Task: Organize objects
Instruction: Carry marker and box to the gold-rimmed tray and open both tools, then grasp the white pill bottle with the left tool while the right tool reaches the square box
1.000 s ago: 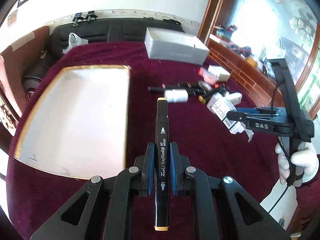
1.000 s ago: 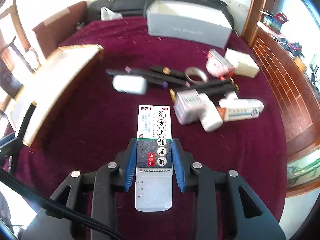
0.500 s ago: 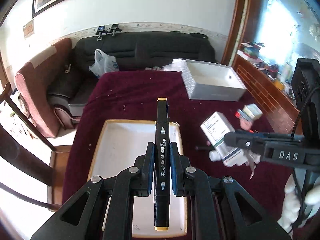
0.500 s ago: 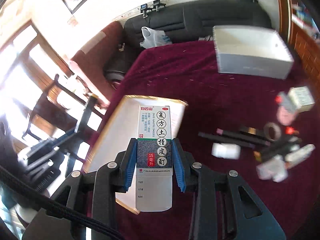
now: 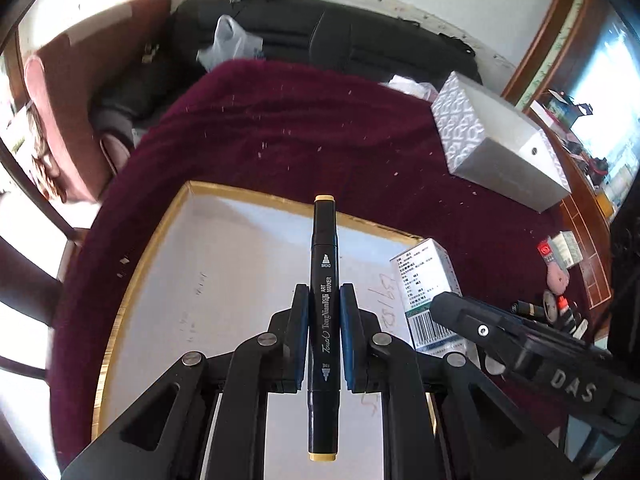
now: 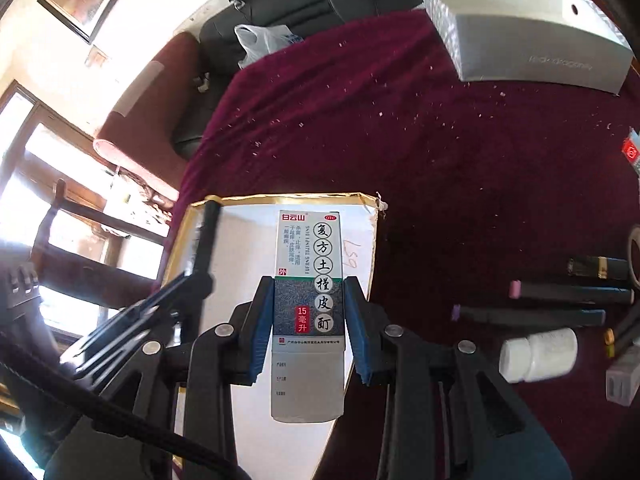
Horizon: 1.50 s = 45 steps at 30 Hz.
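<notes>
My left gripper (image 5: 324, 300) is shut on a black art marker (image 5: 325, 264) with yellow end caps, held lengthwise above the white, gold-rimmed tray (image 5: 224, 280). My right gripper (image 6: 308, 300) is shut on a tall white and grey medicine box (image 6: 310, 272) with red and black print, also over the tray (image 6: 240, 240). In the left wrist view the medicine box (image 5: 426, 276) and the right gripper (image 5: 444, 304) hang over the tray's right edge. In the right wrist view the marker (image 6: 206, 240) and the left gripper (image 6: 192, 280) show at the tray's left side.
A grey lidded box (image 5: 500, 148) stands at the back right of the dark red cloth. Loose markers (image 6: 560, 304), a white bottle (image 6: 538, 354), a tape roll (image 6: 634, 256) and small packets (image 5: 560, 252) lie to the right. A black sofa (image 5: 320, 40) and chairs stand beyond the table.
Both grippers swung left from the pile of loose items to above the white tray, each still holding its object. The pile now lies far to the right.
</notes>
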Each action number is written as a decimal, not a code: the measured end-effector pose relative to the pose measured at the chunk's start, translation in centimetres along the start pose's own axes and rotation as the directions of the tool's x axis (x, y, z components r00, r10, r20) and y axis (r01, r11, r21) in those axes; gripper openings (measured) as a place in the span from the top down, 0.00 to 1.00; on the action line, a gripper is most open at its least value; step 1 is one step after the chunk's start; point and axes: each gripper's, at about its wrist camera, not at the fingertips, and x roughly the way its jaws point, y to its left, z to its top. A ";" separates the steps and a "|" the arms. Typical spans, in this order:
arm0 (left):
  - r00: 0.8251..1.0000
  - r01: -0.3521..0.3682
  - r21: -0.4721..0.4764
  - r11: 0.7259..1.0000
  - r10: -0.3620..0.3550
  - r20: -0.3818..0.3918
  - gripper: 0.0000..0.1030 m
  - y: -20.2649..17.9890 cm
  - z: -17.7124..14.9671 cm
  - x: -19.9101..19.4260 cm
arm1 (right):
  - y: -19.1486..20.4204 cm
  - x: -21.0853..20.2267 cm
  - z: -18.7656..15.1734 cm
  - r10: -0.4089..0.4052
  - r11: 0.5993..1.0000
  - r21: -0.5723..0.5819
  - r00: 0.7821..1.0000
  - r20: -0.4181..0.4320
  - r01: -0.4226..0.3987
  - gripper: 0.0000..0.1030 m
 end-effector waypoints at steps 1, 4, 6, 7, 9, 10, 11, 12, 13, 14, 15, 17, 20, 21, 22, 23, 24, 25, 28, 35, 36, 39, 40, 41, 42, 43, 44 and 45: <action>1.000 0.007 -0.016 1.000 -0.008 -0.012 0.89 0.2 0.0 1.0 | 0.0 0.3 0.0 -0.009 1.000 -0.002 1.000 -0.002 0.009 0.69; 1.000 0.014 -0.027 1.000 -0.015 -0.027 0.89 0.2 -0.2 3.0 | -0.1 1.7 0.0 -0.029 1.000 -0.007 0.999 -0.015 0.029 0.69; 0.999 0.023 -0.035 0.999 -0.024 -0.038 0.89 0.3 -0.3 4.1 | -0.3 2.6 -0.1 -0.051 0.999 -0.008 0.999 -0.018 0.051 0.69; 0.999 0.030 -0.040 0.999 -0.032 -0.041 0.89 0.3 -0.3 4.5 | -0.5 2.8 0.0 -0.053 0.999 -0.003 0.998 -0.016 0.053 0.69; 0.999 0.028 -0.045 0.999 -0.029 -0.033 0.89 0.4 -0.3 4.8 | -1.0 3.0 0.0 -0.036 0.999 0.008 0.999 -0.011 0.036 0.69; 0.999 0.028 -0.048 0.998 -0.029 -0.021 0.89 0.4 -0.3 4.8 | -0.9 2.9 0.1 -0.038 0.999 0.006 0.999 -0.006 0.038 0.69; 0.999 0.035 -0.051 0.998 -0.036 -0.015 0.89 0.6 -0.3 4.8 | -0.8 2.9 0.1 -0.046 0.999 -0.002 0.999 0.000 0.046 0.69; 0.999 0.043 -0.061 0.997 -0.043 -0.009 0.88 0.8 -0.3 4.8 | -0.6 2.9 0.1 -0.053 0.999 -0.010 0.999 0.006 0.053 0.68; 0.998 0.059 -0.083 0.995 -0.059 -0.003 0.88 1.1 -0.3 4.7 | -0.6 3.0 0.1 -0.050 0.999 -0.016 0.999 0.009 0.051 0.68; 0.997 0.072 -0.101 0.992 -0.073 0.001 0.87 1.4 -0.4 4.6 | -0.4 2.8 0.0 -0.051 0.998 -0.019 0.999 0.013 0.051 0.68; 0.996 0.085 -0.117 0.989 -0.085 0.006 0.83 1.6 -0.5 4.6 | -0.4 2.8 -0.1 -0.055 0.998 -0.023 0.998 0.022 0.056 0.66; 0.996 0.086 -0.137 0.987 -0.083 0.027 0.77 2.0 -1.1 4.2 | -0.4 2.7 -0.1 -0.045 0.999 -0.026 0.999 0.028 0.046 0.60; 0.994 0.086 -0.156 0.984 -0.074 0.084 0.67 2.3 -2.1 3.1 | -0.6 2.1 -0.1 -0.014 1.000 -0.011 0.999 0.035 0.014 0.58; 0.993 0.079 -0.164 0.983 -0.064 0.097 0.66 2.5 -2.5 2.7 | -0.8 1.6 -0.3 0.001 1.000 0.001 0.999 0.048 -0.001 0.57; 0.992 0.077 -0.174 0.982 -0.057 0.114 0.66 2.7 -3.1 2.3 | -1.0 1.1 -0.4 0.014 1.000 0.010 0.998 0.061 -0.014 0.55; 0.991 0.072 -0.187 0.980 -0.050 0.122 0.66 2.9 -3.7 2.1 | -1.3 0.4 -0.6 0.031 0.999 0.019 0.997 0.076 -0.033 0.49; 0.992 0.062 -0.203 0.977 -0.038 0.123 0.66 3.0 -4.4 1.9 | -1.8 -0.5 -0.8 0.038 0.999 0.028 0.995 0.092 -0.040 0.46; 0.992 0.058 -0.233 0.971 -0.031 0.120 0.66 3.3 -5.1 1.8 | -2.4 -1.5 -1.1 0.038 0.998 0.036 0.993 0.112 -0.042 0.43; 0.994 0.092 -0.299 0.950 -0.069 0.088 0.66 3.6 -6.5 2.0 | -4.3 -3.3 -1.6 0.038 0.998 0.054 0.991 0.131 -0.046 0.40; 0.989 0.134 -0.290 0.948 -0.109 0.103 0.66 2.3 -8.1 0.5 | -9.2 -4.1 -2.5 0.007 0.996 0.088 0.998 0.060 -0.013 0.40; 0.989 0.125 -0.286 0.950 -0.094 0.118 0.66 2.2 -8.0 -0.1 | -9.7 -3.8 -2.4 -0.007 0.997 0.083 0.999 0.040 0.004 0.40; 0.982 0.121 -0.268 0.956 -0.076 0.172 0.64 1.8 -7.9 -3.3 | -11.5 -3.3 -2.2 -0.047 0.994 0.099 0.999 0.013 0.046 0.40; 0.980 0.123 -0.260 0.958 -0.076 0.186 0.62 1.6 -7.9 -4.2 | -12.0 -3.6 -2.3 -0.039 0.995 0.095 0.999 0.022 0.037 0.39; 0.976 0.128 -0.245 0.961 -0.079 0.204 0.54 1.2 -8.0 -5.4 | -12.5 -3.8 -2.2 -0.043 0.994 0.102 0.999 0.017 0.041 0.39; 0.972 0.133 -0.232 0.964 -0.081 0.221 0.49 0.7 -8.2 -6.4 | -12.8 -4.0 -2.3 -0.027 0.994 0.109 1.000 0.010 0.026 0.39; 0.967 0.141 -0.215 0.966 -0.087 0.241 0.48 0.0 -8.6 -7.5 | -12.9 -4.1 -2.5 -0.007 0.994 0.106 1.000 0.000 0.007 0.39; 0.962 0.151 -0.200 0.968 -0.098 0.253 0.46 -0.6 -8.8 -8.1 | -13.0 -4.4 -2.7 0.006 0.995 0.096 1.000 -0.009 -0.006 0.39; 0.958 0.166 -0.179 0.970 -0.116 0.261 0.45 -1.3 -9.1 -8.6 | -13.0 -4.7 -3.2 0.003 0.996 0.086 1.000 -0.024 -0.001 0.36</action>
